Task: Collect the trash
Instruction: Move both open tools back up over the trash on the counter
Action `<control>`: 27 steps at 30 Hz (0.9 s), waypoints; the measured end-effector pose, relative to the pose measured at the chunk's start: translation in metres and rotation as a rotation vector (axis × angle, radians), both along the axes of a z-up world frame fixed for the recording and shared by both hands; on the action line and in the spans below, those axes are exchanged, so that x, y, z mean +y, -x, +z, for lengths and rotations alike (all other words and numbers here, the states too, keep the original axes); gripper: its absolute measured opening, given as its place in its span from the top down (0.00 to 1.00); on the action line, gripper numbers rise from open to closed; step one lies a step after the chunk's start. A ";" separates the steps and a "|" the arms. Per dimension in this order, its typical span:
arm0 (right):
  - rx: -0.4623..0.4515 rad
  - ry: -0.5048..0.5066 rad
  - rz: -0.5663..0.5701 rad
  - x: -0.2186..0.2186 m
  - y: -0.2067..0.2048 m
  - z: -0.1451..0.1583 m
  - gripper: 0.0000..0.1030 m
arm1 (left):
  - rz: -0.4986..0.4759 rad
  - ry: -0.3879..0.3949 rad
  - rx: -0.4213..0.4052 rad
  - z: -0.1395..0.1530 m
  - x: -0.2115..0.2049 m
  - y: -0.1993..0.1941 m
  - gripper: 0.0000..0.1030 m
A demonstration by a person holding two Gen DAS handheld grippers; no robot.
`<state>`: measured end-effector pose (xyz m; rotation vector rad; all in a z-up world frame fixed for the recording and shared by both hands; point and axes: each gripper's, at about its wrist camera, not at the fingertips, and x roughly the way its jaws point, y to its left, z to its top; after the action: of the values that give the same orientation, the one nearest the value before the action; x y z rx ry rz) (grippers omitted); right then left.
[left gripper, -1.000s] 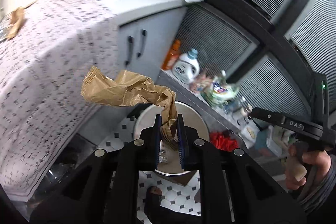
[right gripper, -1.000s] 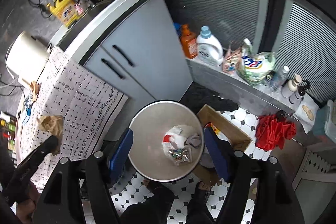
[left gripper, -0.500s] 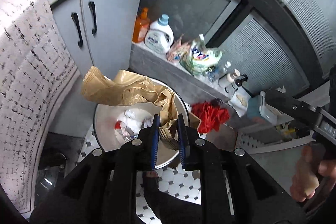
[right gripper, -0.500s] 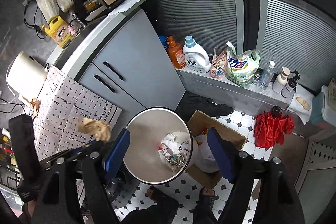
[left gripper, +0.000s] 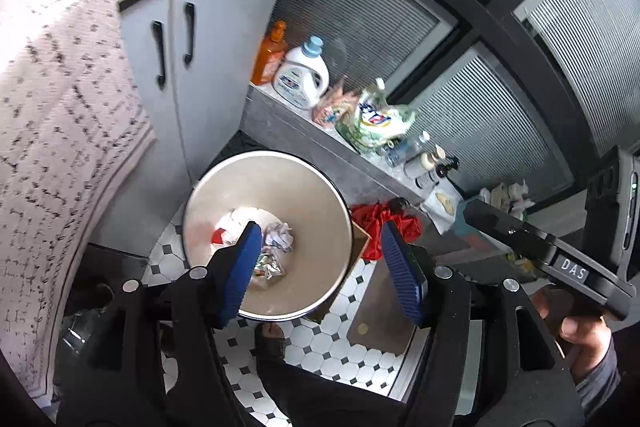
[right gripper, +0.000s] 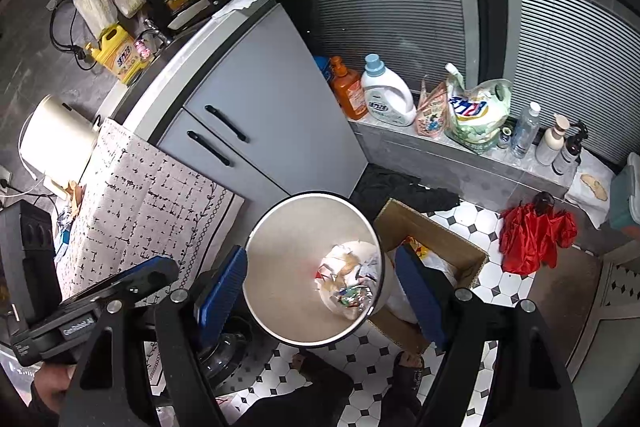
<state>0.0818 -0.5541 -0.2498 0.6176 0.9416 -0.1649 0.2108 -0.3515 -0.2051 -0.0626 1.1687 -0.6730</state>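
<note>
A round metal trash bin (left gripper: 320, 195) stands on the tiled floor, with crumpled paper and wrappers (left gripper: 276, 239) inside. My left gripper (left gripper: 320, 267) is open and empty above the bin. In the right wrist view the bin (right gripper: 280, 267) holds trash with brown paper (right gripper: 344, 267) on top. My right gripper (right gripper: 320, 295) is open and empty, its jaws either side of the bin from above. The left gripper's body (right gripper: 100, 291) shows at the lower left there.
A grey cabinet (right gripper: 260, 107) with a patterned cloth (right gripper: 140, 207) stands left of the bin. A cardboard box (right gripper: 436, 235) sits right of it. Detergent bottles (right gripper: 384, 95) line a ledge. A red cloth (right gripper: 532, 231) lies on the floor. My feet (right gripper: 408, 363) are below.
My left gripper opened and the brown paper bag it held is gone from its jaws; brown paper now lies in the bin. The right gripper stayed open above the bin.
</note>
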 end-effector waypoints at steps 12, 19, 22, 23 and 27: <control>-0.072 0.040 0.118 0.046 -0.034 0.028 0.14 | 0.203 0.004 -0.132 0.056 0.084 -0.015 0.22; -0.135 0.026 0.198 0.090 -0.069 0.048 0.09 | 0.325 -0.004 -0.196 0.080 0.145 -0.021 0.14; -0.149 0.031 0.246 0.115 -0.086 0.058 0.09 | 0.379 -0.002 -0.223 0.087 0.169 -0.024 0.12; -0.155 0.037 0.266 0.124 -0.091 0.063 0.09 | 0.405 0.006 -0.228 0.089 0.181 -0.026 0.12; -0.167 0.054 0.333 0.161 -0.113 0.076 0.09 | 0.493 0.007 -0.249 0.095 0.222 -0.031 0.12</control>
<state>0.1946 -0.3929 -0.1740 0.4102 0.8616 0.1561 0.2413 -0.1292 -0.1105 -0.2572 0.8641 -0.2392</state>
